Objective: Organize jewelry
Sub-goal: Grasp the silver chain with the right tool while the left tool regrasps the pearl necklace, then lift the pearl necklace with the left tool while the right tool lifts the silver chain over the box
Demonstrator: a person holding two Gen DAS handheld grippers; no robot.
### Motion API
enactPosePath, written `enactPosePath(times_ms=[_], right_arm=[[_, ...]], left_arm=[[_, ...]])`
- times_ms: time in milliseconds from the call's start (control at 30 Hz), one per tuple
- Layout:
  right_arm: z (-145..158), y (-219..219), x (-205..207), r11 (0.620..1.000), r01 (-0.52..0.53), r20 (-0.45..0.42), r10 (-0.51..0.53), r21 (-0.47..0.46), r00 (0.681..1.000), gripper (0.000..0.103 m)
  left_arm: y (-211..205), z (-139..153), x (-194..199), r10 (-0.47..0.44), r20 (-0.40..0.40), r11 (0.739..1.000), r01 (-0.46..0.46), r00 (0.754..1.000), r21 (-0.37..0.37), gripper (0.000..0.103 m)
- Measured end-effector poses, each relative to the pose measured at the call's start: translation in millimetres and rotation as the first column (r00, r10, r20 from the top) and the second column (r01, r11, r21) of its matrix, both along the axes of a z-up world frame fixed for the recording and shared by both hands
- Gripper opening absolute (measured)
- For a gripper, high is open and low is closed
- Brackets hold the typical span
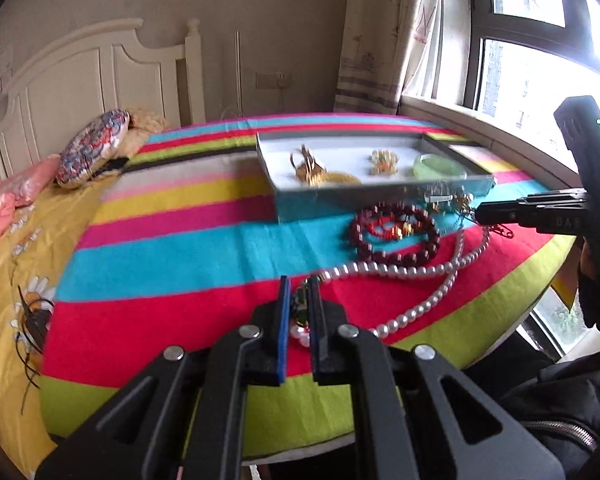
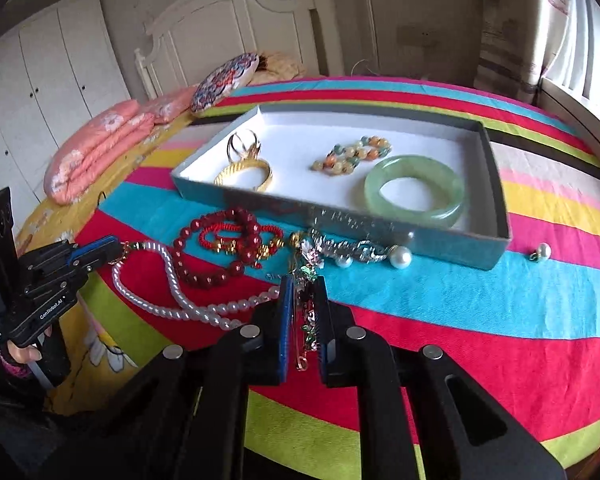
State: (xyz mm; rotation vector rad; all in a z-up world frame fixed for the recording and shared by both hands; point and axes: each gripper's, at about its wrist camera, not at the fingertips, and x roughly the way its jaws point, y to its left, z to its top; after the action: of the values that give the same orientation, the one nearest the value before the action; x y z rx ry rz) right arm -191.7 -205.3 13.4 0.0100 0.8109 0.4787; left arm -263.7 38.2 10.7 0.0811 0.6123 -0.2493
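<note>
A white pearl necklace (image 1: pixel 420 270) (image 2: pixel 168 276) snakes over the striped blanket. My left gripper (image 1: pixel 299 282) (image 2: pixel 118 248) is shut on its clasp end. My right gripper (image 2: pixel 303 280) (image 1: pixel 478 214) is shut on a dangling flowered pin ornament (image 2: pixel 306 320), just in front of the grey tray (image 2: pixel 204 190) (image 1: pixel 320 200). In the tray lie a gold bangle (image 2: pixel 244 176), a mixed bead bracelet (image 2: pixel 352 156) and a jade bangle (image 2: pixel 416 188). Dark red beads (image 2: pixel 204 280), a red cord bracelet (image 2: pixel 240 236) and a silver pearl chain (image 2: pixel 356 250) lie between the tray and the grippers.
A single pearl earring (image 2: pixel 540 252) lies right of the tray. A patterned cushion (image 2: pixel 224 80) and a folded pink quilt (image 2: pixel 100 148) sit by the white headboard (image 2: pixel 236 12). A window sill (image 1: pixel 480 124) runs along the bed's right side. A hand (image 2: pixel 28 354) holds the left gripper.
</note>
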Motion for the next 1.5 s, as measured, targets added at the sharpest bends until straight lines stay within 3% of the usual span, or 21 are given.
enactPosePath(times_ms=[167, 233, 333, 433, 533, 633, 667, 800, 967, 1000, 1133, 1167, 1233, 1267, 1300, 1333, 1500], right_arm=[[17.3, -16.7, -6.1, 0.994, 0.002, 0.020, -0.004, 0.108, 1.000, 0.011], [12.3, -22.5, -3.3, 0.991, 0.016, -0.009, -0.015, 0.136, 1.000, 0.011], [4.9, -28.1, -2.0, 0.987, 0.041, -0.036, -0.036, 0.157, 0.999, 0.011], [3.9, -49.7, 3.0, 0.953, 0.065, -0.085, -0.041, 0.296, 0.996, 0.011], [-3.9, -58.3, 8.5, 0.963, 0.104, -0.108, -0.080, 0.249, 0.991, 0.011], [-20.8, -68.0, 11.4, 0.941, 0.129, -0.175, -0.076, 0.313, 0.982, 0.012], [-21.3, -68.0, 9.4, 0.942, 0.129, -0.165, -0.080, 0.310, 0.983, 0.012], [-9.3, -45.8, -4.3, 0.991, 0.106, -0.037, -0.104, 0.083, 0.994, 0.011], [-9.6, -20.7, -14.5, 0.997, 0.015, 0.024, -0.014, -0.076, 1.000, 0.017], [-9.8, -19.6, -13.4, 0.997, 0.012, 0.023, -0.010, -0.076, 1.000, 0.023], [-16.7, -17.1, -12.8, 0.992, 0.008, 0.033, -0.004, -0.123, 0.999, 0.026], [-17.7, -16.8, -12.8, 0.993, -0.008, 0.045, 0.013, -0.121, 0.999, 0.032], [-18.8, -18.2, -9.9, 0.995, -0.020, 0.045, 0.024, -0.095, 0.999, 0.035], [-19.5, -18.1, -9.3, 0.995, -0.017, 0.050, 0.022, -0.095, 0.998, 0.031], [-19.8, -17.6, -9.1, 0.994, -0.007, 0.060, 0.013, -0.105, 0.998, 0.014], [-20.5, -18.3, -9.4, 0.994, 0.003, 0.067, 0.004, -0.106, 0.998, 0.010], [-13.0, -27.7, -13.7, 0.999, 0.026, 0.083, -0.023, -0.035, 0.996, 0.010]], left_arm=[[-5.0, 36.3, -2.5, -0.036, 0.081, 0.999, 0.034, 0.996, 0.021, 0.008], [-12.5, 37.9, 3.5, -0.047, 0.078, 0.998, 0.044, 0.996, 0.046, 0.008], [-13.8, 27.4, 11.9, -0.040, 0.051, 0.999, 0.040, 0.998, 0.014, 0.008], [-8.6, 26.8, 10.9, -0.018, 0.054, 1.000, 0.017, 0.998, 0.017, 0.008], [-2.7, 39.7, 5.9, -0.011, 0.081, 1.000, 0.011, 0.997, 0.001, 0.008], [0.5, 51.9, 1.9, 0.005, 0.111, 1.000, -0.008, 0.994, 0.022, 0.008], [1.0, 53.6, 1.2, 0.014, 0.119, 0.999, -0.018, 0.993, 0.033, 0.008], [5.7, 67.9, -6.2, 0.001, 0.143, 1.000, 0.001, 0.990, -0.014, 0.008], [-4.1, 93.6, -12.7, -0.047, 0.193, 0.999, 0.048, 0.980, -0.001, 0.008], [-6.9, 96.2, -12.5, -0.057, 0.198, 0.998, 0.057, 0.978, 0.004, 0.008], [-16.3, 105.0, -13.2, -0.078, 0.221, 0.997, 0.076, 0.972, 0.015, 0.008], [-17.5, 109.8, -14.2, -0.083, 0.233, 0.997, 0.082, 0.969, 0.014, 0.008], [-20.2, 121.7, -17.0, -0.093, 0.260, 0.996, 0.093, 0.961, 0.014, 0.008], [-20.7, 127.2, -17.7, -0.100, 0.269, 0.995, 0.099, 0.958, 0.015, 0.008], [-22.1, 132.8, -17.9, -0.107, 0.278, 0.994, 0.105, 0.955, 0.020, 0.008], [-24.0, 138.0, -18.2, -0.112, 0.289, 0.994, 0.108, 0.951, 0.028, 0.008], [-32.3, 165.8, -15.3, -0.135, 0.343, 0.991, 0.122, 0.930, 0.060, 0.005]])
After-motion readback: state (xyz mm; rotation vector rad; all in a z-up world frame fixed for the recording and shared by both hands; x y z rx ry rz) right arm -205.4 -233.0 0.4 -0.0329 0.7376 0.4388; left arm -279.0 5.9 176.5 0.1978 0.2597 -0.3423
